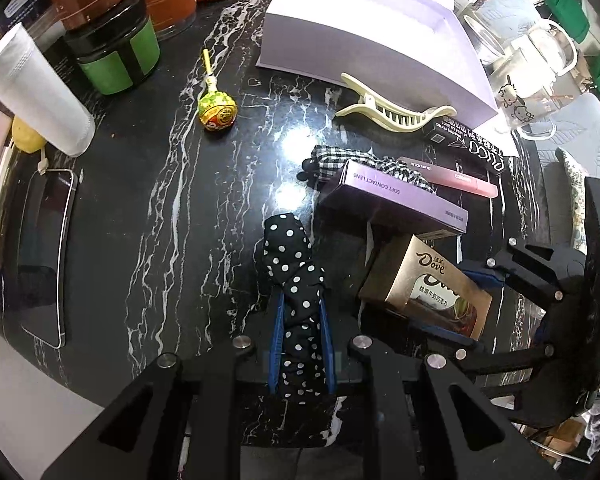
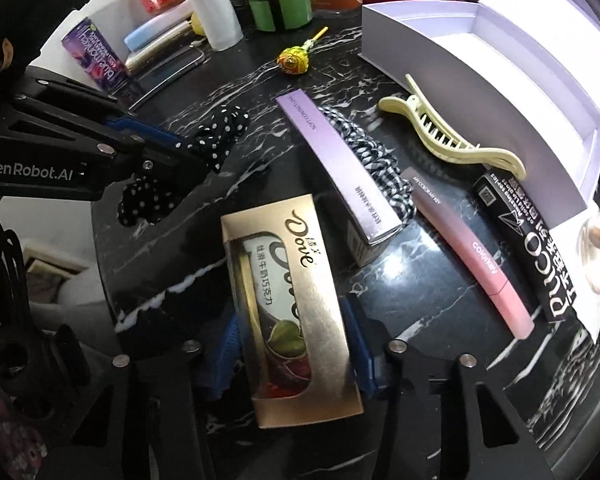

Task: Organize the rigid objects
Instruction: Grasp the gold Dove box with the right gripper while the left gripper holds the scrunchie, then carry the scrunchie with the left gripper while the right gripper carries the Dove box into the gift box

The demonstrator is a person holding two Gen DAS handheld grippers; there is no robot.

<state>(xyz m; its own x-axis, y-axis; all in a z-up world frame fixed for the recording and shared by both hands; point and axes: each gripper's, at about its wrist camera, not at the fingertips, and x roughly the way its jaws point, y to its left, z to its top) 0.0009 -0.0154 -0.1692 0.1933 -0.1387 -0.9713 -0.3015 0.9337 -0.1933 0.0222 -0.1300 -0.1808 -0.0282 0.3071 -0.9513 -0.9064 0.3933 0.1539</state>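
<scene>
Counting across both views gives one gold Dove chocolate box [image 2: 296, 308], one lilac contact-lens box [image 2: 340, 176], one pink Colorkey tube [image 2: 476, 252], one black Pucco box [image 2: 528, 240], one cream hair claw [image 2: 448, 136], one gingham scrunchie [image 2: 372, 156], one wrapped lollipop [image 2: 294, 60] and one open lilac tray [image 2: 420, 52].

The polka-dot fabric hair tie [image 1: 298, 300] is clamped between the blue pads of the left gripper [image 1: 300, 344], soft and twisted, held just above the black white-veined marble tabletop [image 1: 140, 200].

The chocolate box, glossy rectangular card with a window cutout, is gripped along its long sides by the right gripper [image 2: 296, 360] at the table's near edge.

The claw is toothed plastic, lying against the tray wall. The scrunchie is partly hidden behind the lens box.
</scene>
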